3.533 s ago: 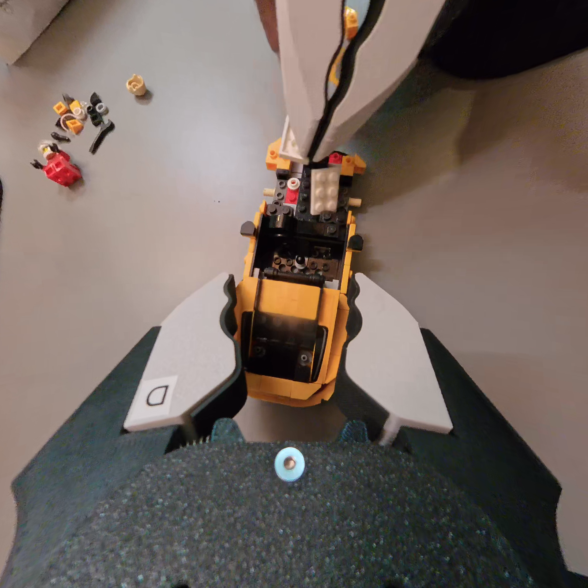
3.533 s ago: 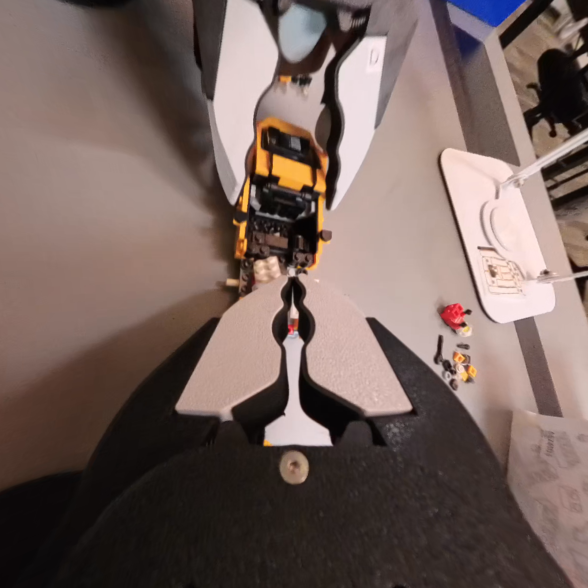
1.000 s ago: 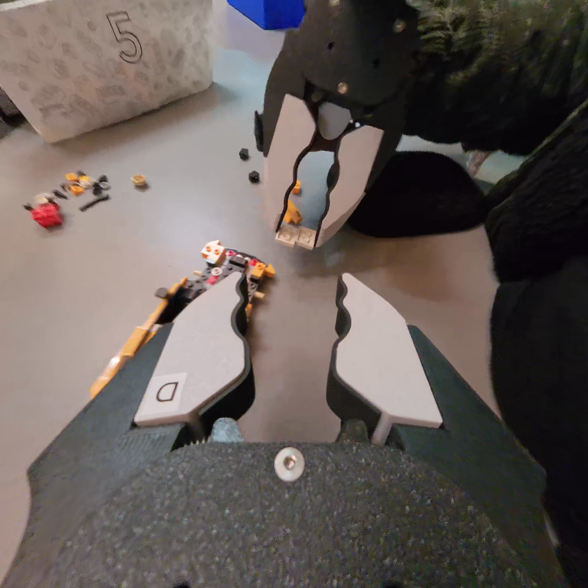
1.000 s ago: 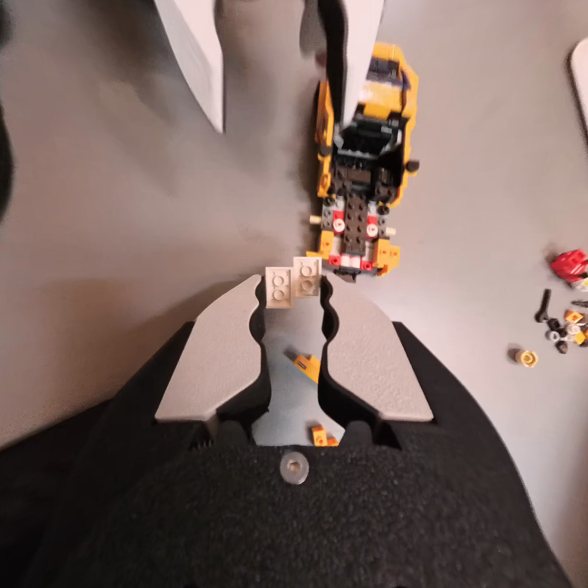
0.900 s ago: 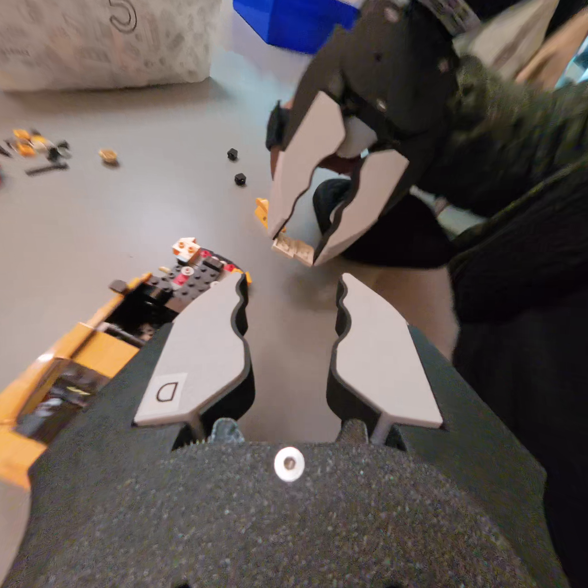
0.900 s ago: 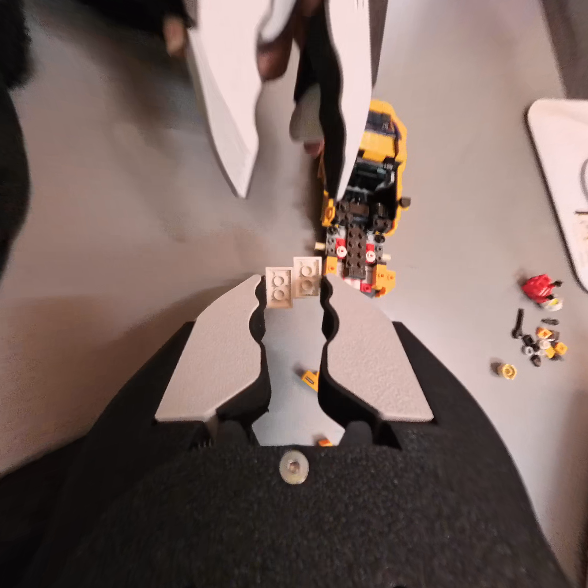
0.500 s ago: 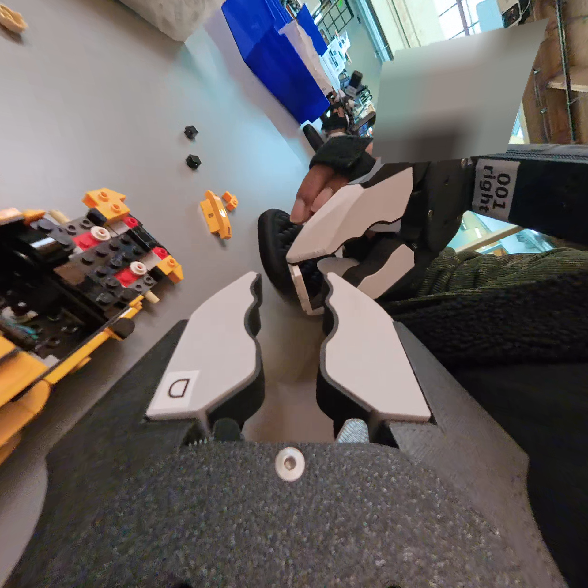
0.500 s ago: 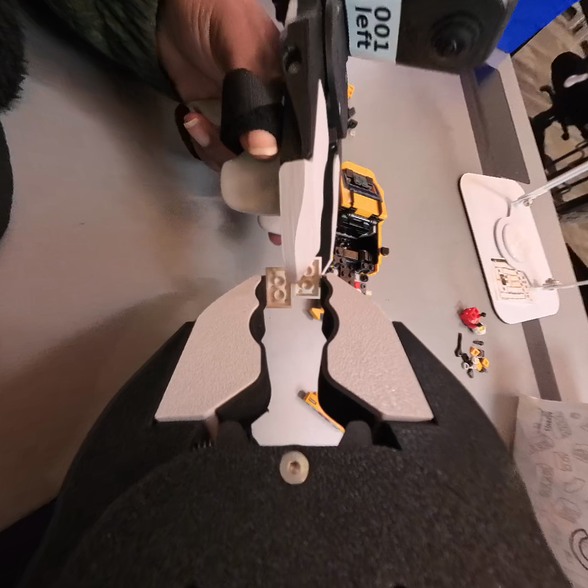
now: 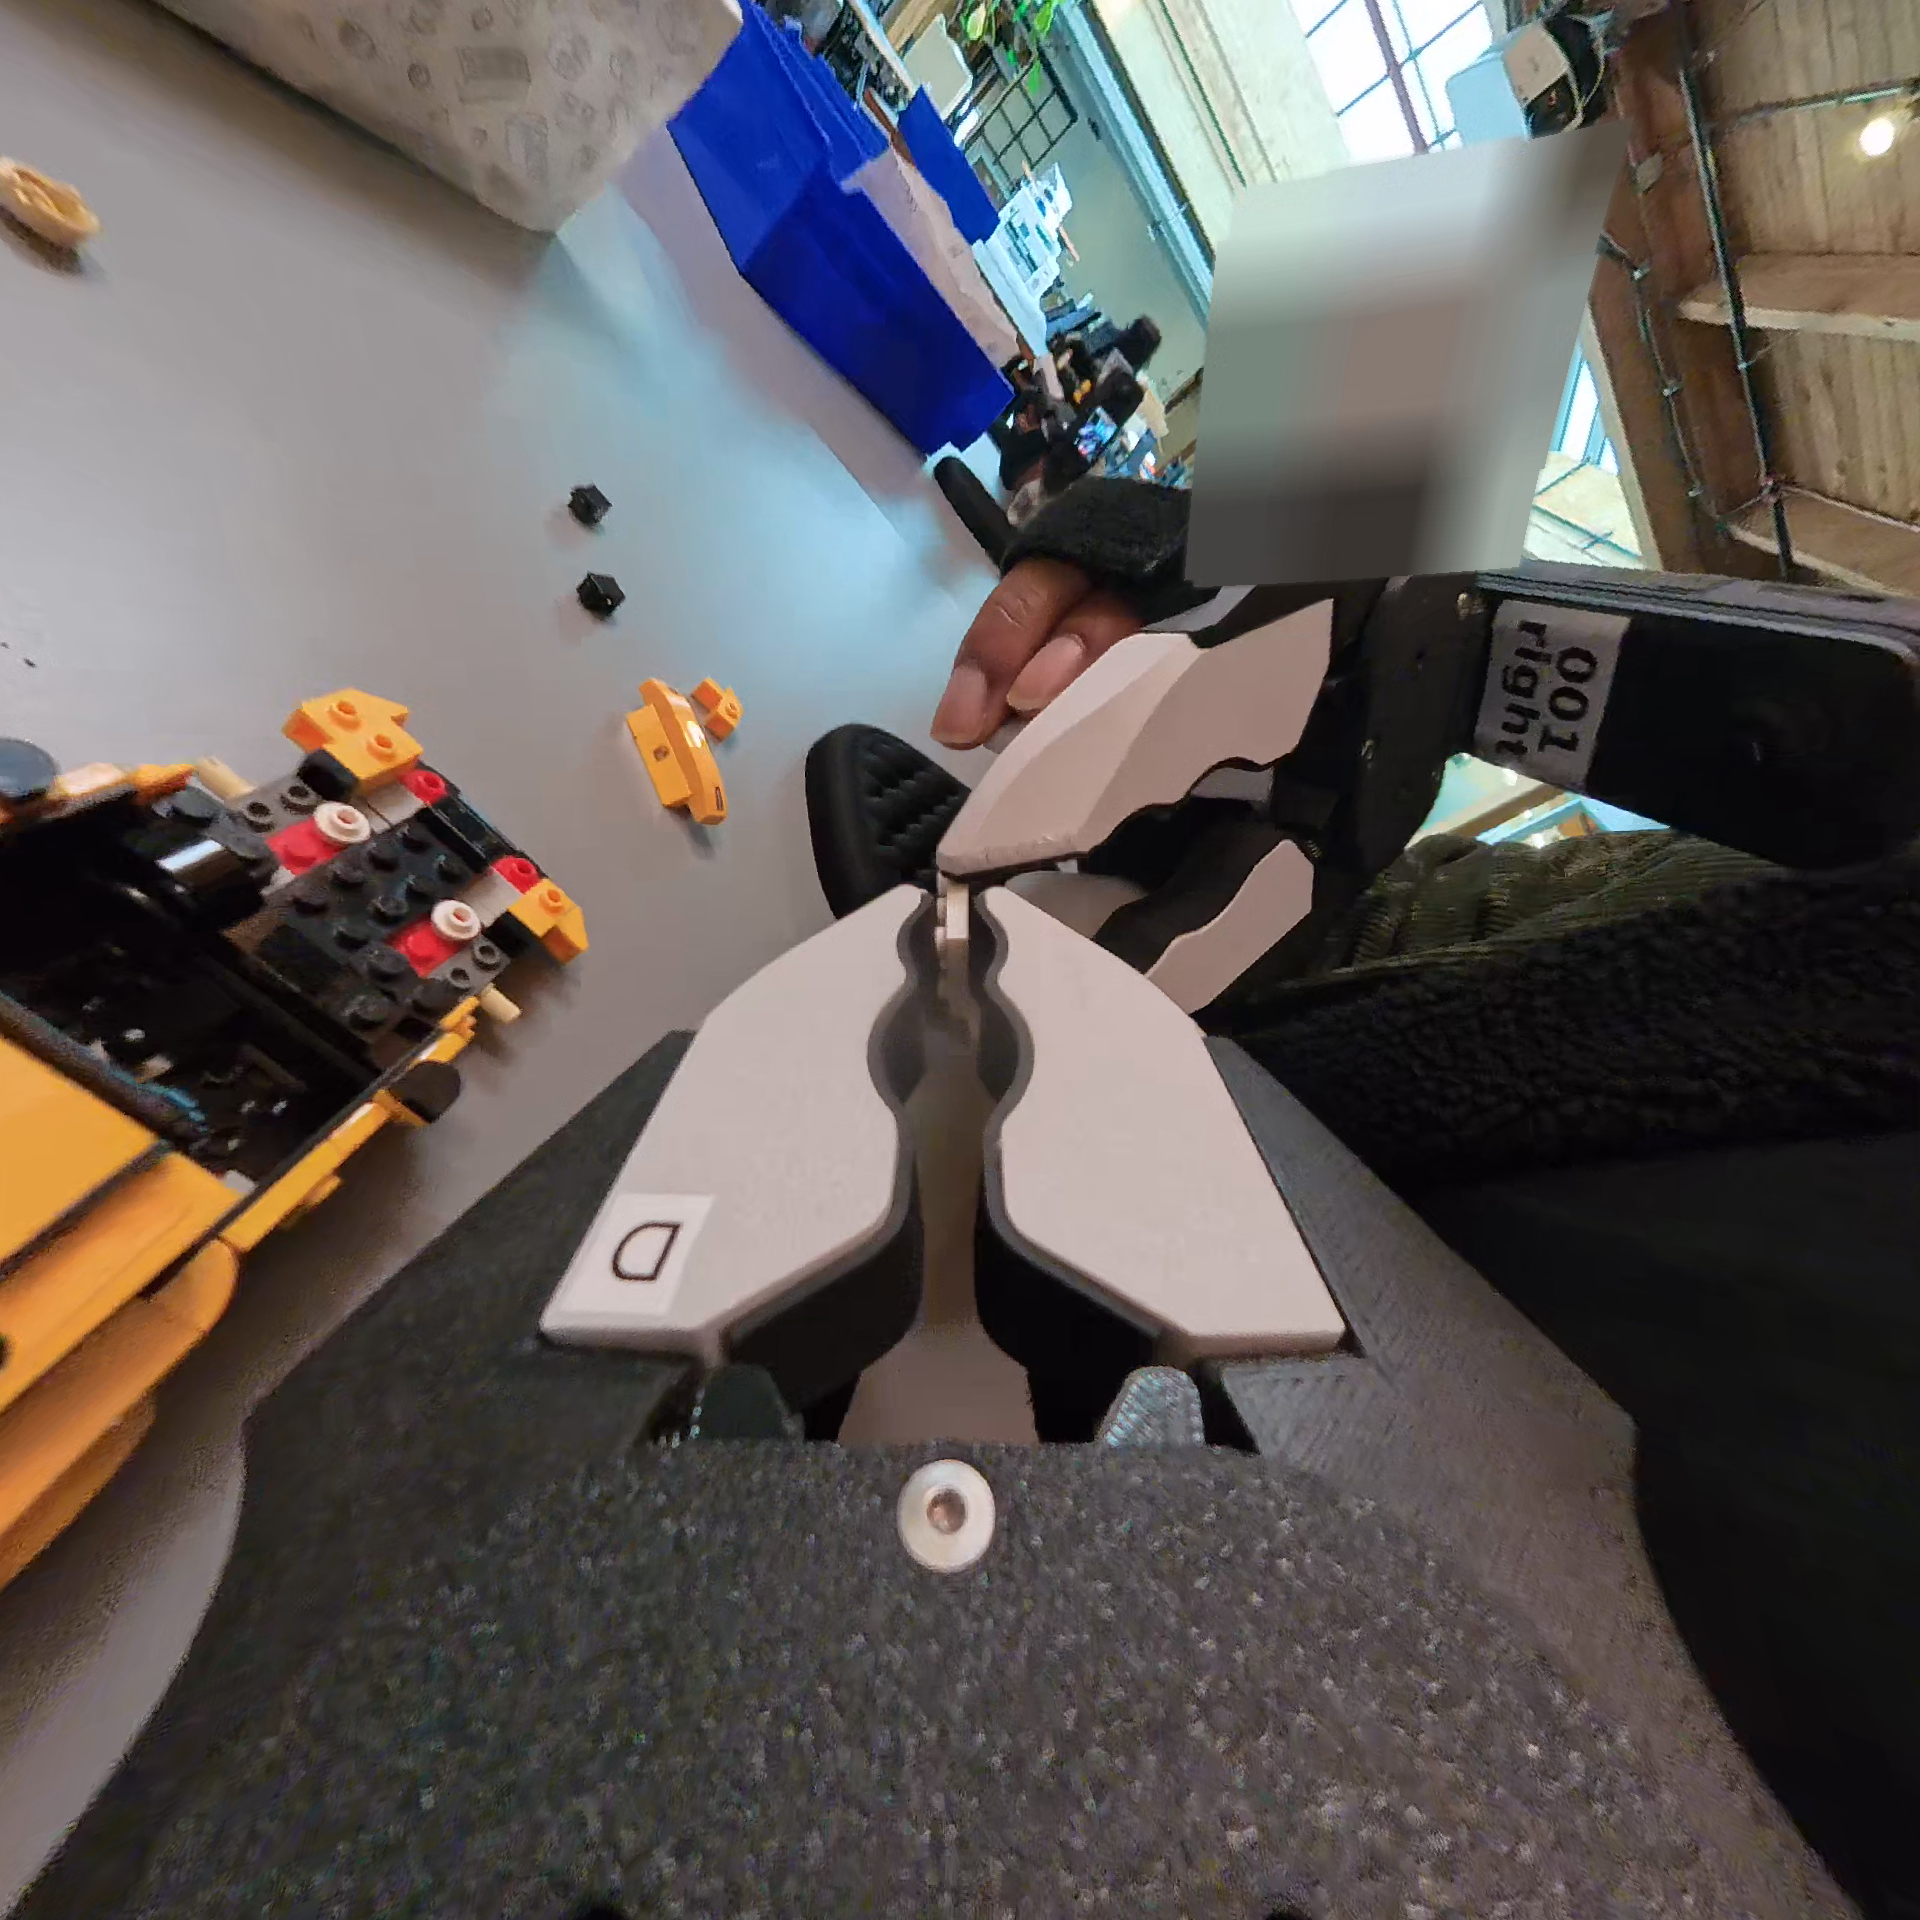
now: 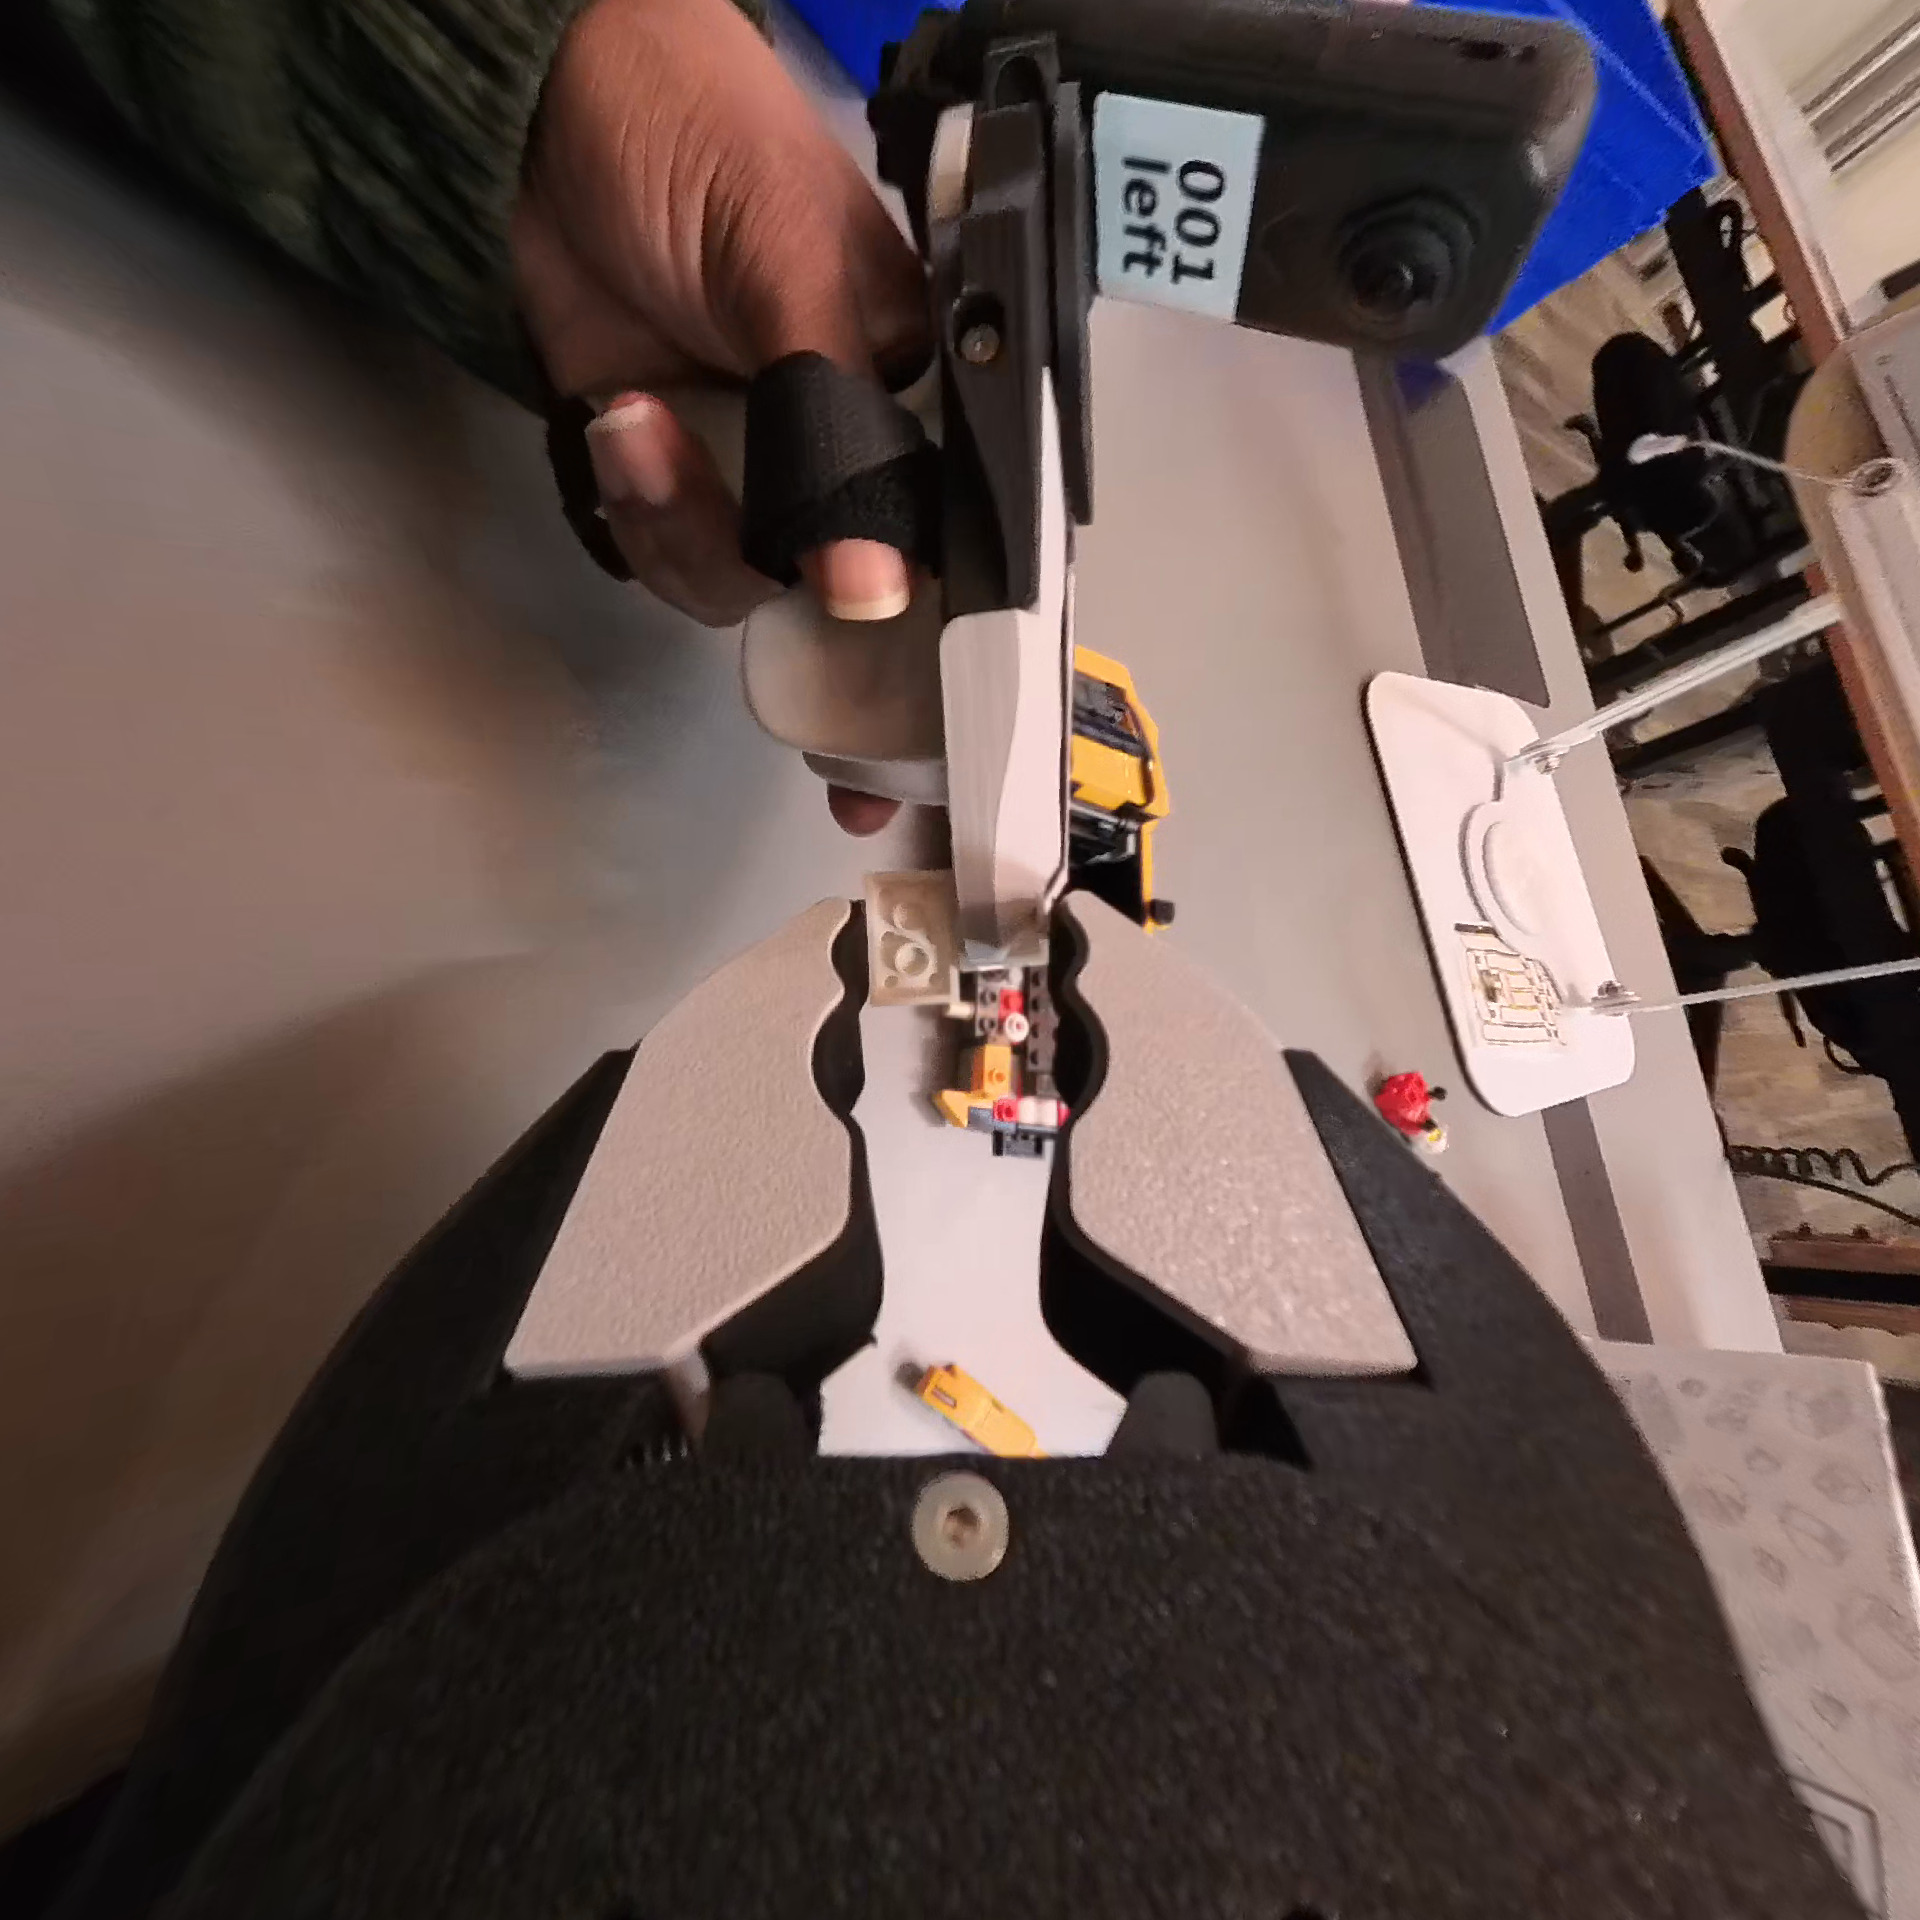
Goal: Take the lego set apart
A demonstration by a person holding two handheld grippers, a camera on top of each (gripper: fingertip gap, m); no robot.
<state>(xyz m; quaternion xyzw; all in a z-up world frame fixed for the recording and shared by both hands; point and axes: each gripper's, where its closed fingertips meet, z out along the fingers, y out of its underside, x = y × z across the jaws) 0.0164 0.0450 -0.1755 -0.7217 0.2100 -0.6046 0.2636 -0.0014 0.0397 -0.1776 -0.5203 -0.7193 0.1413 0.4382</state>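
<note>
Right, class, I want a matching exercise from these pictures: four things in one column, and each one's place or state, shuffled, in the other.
Things:
1. pale plates
2. yellow car
3. blue bins
4. red piece

Places or states:
A. beside the white pad
B. gripped by the left gripper and the right gripper
C. on the table, one end stripped to black
D. at the table's far end

Pairs: 1-B, 2-C, 3-D, 4-A

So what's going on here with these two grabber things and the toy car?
A person is taking a yellow toy car apart with hand-held tongs. The right tongs grip a small pale plate piece pulled off the car, and the left tongs have closed on its other half, probably to split it. The car lies half stripped on the grey table, loose bits beside it.
</note>
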